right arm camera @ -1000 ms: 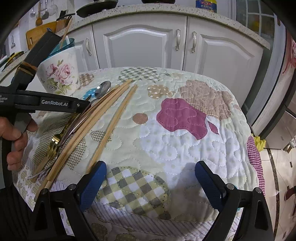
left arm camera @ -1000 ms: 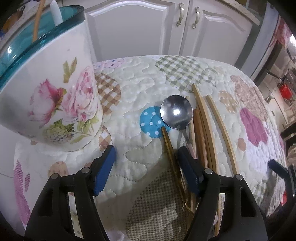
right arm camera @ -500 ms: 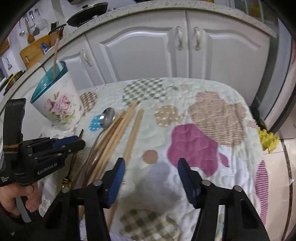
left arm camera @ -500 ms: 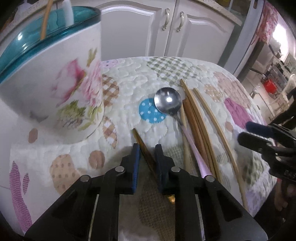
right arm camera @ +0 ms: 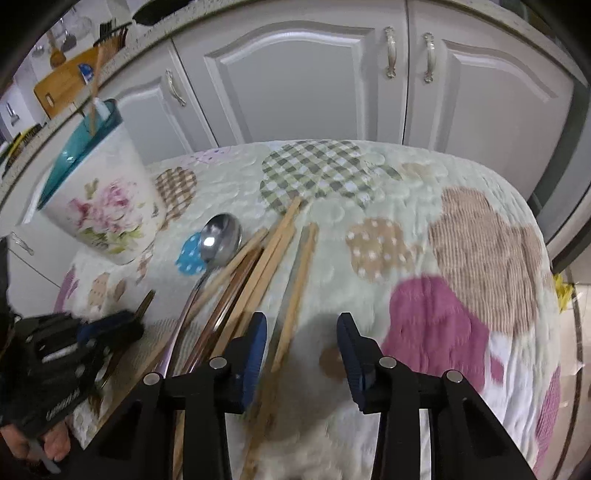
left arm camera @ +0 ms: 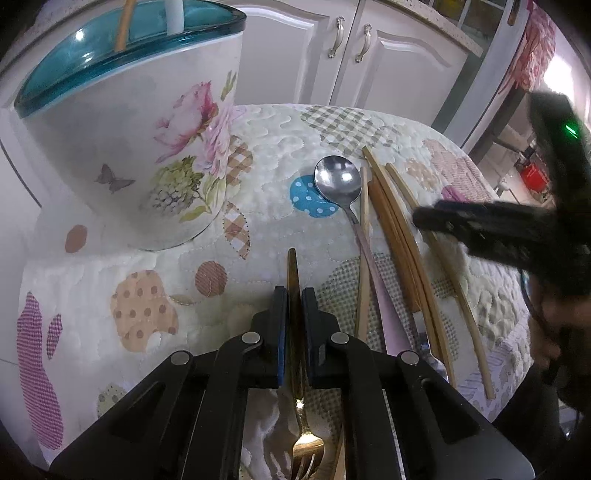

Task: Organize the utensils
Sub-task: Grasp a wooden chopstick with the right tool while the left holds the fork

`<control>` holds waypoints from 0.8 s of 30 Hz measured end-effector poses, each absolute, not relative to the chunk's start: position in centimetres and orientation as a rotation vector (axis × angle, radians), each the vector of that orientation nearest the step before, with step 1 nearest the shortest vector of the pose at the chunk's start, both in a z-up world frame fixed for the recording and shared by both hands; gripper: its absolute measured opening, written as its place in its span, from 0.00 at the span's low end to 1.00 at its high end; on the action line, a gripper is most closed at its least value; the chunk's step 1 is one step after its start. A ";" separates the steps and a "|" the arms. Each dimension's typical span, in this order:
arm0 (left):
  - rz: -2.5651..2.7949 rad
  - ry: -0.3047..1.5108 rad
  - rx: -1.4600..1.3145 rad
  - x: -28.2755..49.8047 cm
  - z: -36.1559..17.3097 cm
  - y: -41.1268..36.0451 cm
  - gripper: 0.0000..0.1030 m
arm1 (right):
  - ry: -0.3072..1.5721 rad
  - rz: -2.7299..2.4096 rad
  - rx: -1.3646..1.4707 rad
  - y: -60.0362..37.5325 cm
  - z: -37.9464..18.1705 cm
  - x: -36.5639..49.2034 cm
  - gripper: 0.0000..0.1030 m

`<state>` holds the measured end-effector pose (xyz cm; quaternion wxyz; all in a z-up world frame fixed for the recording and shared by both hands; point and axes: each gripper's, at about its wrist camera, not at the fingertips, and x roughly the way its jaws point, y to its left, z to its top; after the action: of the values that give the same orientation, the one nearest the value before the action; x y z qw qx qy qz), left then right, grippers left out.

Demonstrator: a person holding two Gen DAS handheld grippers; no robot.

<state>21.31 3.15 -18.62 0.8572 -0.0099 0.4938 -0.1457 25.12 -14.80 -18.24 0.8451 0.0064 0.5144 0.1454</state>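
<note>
Quilted patchwork tablecloth (left arm camera: 266,122): floral teal-rimmed utensil holder (left arm camera: 140,147) w/ wooden stick (left arm camera: 123,26) + white handle (left arm camera: 173,14) inside. Left gripper (left arm camera: 294,302) just closed, clamped on gold fork (left arm camera: 293,280); right gripper (right arm camera: 301,332) jaws closing, apart round a wooden chopstick (right arm camera: 299,280).

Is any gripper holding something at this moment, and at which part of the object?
The left gripper has just closed on the gold fork, pinching its handle. The right gripper, jaws closing, straddles a wooden chopstick without pressing it.
</note>
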 end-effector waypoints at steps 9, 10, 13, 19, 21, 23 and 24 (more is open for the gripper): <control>-0.327 1.056 -0.055 21.4 -18.6 3.9 0.06 | 1.114 0.287 -0.125 -12.4 -18.7 30.0 0.33; -0.331 1.058 -0.059 21.4 -18.6 3.9 0.06 | 1.118 0.285 -0.138 -12.1 -18.7 30.5 0.32; -0.338 1.064 -0.065 21.4 -18.6 4.1 0.06 | 1.129 0.288 -0.155 -11.4 -18.8 31.5 0.29; -0.342 1.065 -0.072 21.3 -18.5 4.3 0.06 | 1.150 0.285 -0.139 -11.8 -18.5 31.3 0.06; -0.340 1.064 -0.070 21.3 -18.5 4.4 0.06 | 1.151 0.283 -0.107 -12.7 -18.4 30.6 0.05; -0.338 1.066 -0.063 21.2 -18.4 4.3 0.06 | 1.142 0.280 -0.086 -13.4 -18.3 29.8 0.05; -0.336 1.067 -0.059 21.2 -18.3 4.3 0.06 | 1.134 0.281 -0.062 -13.9 -18.1 29.3 0.05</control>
<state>21.19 4.26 -18.32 0.8472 -0.0281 0.5060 -0.1596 29.29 -13.93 -18.09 0.8337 -0.0292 0.5353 0.1325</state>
